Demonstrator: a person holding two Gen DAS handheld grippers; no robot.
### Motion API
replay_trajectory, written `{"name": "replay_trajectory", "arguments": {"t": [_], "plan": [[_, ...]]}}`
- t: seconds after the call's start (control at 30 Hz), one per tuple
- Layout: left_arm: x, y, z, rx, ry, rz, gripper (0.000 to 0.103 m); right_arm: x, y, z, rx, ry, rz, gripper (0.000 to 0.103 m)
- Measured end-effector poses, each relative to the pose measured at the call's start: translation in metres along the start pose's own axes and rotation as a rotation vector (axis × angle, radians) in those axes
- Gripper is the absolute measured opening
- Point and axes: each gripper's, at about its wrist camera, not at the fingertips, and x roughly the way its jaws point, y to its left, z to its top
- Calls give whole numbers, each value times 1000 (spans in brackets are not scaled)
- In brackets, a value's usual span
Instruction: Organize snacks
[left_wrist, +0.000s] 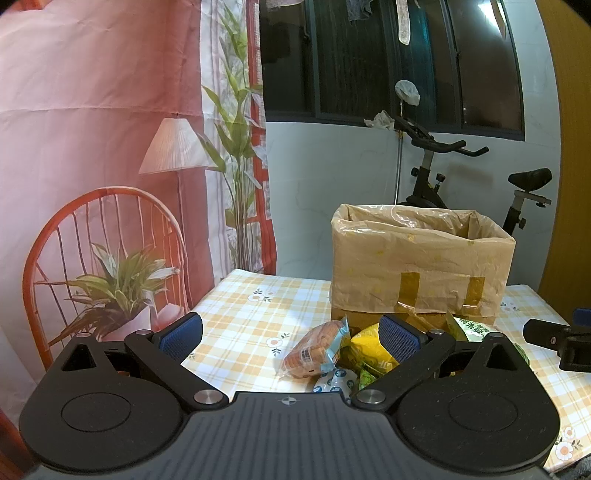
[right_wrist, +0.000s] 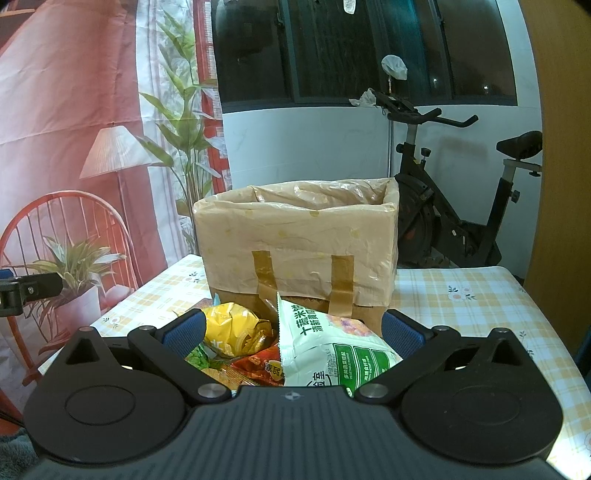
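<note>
A cardboard box (left_wrist: 417, 258) lined with a thin plastic bag stands open on the checked tablecloth (left_wrist: 251, 317); it also shows in the right wrist view (right_wrist: 295, 240). Snack packs lie in a pile in front of it: a clear pack of brown biscuits (left_wrist: 314, 350), a yellow bag (left_wrist: 369, 349), and in the right wrist view a yellow bag (right_wrist: 232, 328), a red pack (right_wrist: 258, 363) and a white-green rice-cracker bag (right_wrist: 332, 350). My left gripper (left_wrist: 291, 338) is open just above the pile, empty. My right gripper (right_wrist: 293, 332) is open, its fingers either side of the packs.
An exercise bike (right_wrist: 454, 206) stands behind the table. A printed backdrop with a chair and plants (left_wrist: 103, 184) hangs at the left. The table edge (right_wrist: 546, 332) runs along the right. The right gripper's finger (left_wrist: 550, 336) shows at the left view's right edge.
</note>
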Motion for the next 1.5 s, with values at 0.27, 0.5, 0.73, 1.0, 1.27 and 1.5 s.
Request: {"name": "replay_trajectory", "arguments": {"t": [0.27,0.5,0.73,1.0,1.27,1.5], "plan": [[-1,0,0,1,5,-1,102,0,-1,0,2,2,0,103],[-2,-1,-1,1,6,-1,102,0,-1,0,3,3,2,103],[-1,0,0,1,6,-1,102,1,-3,-1,7,5,1,103],[2,1,0,-6,20,-9,102,1,-3,-1,10,7,2,103],[19,1,6,21,5,-1,102,7,-2,-6,17,28,7,103],[54,-6,-11,37,74,-64,102,29,-1,-12,-8,59,-8,103]]}}
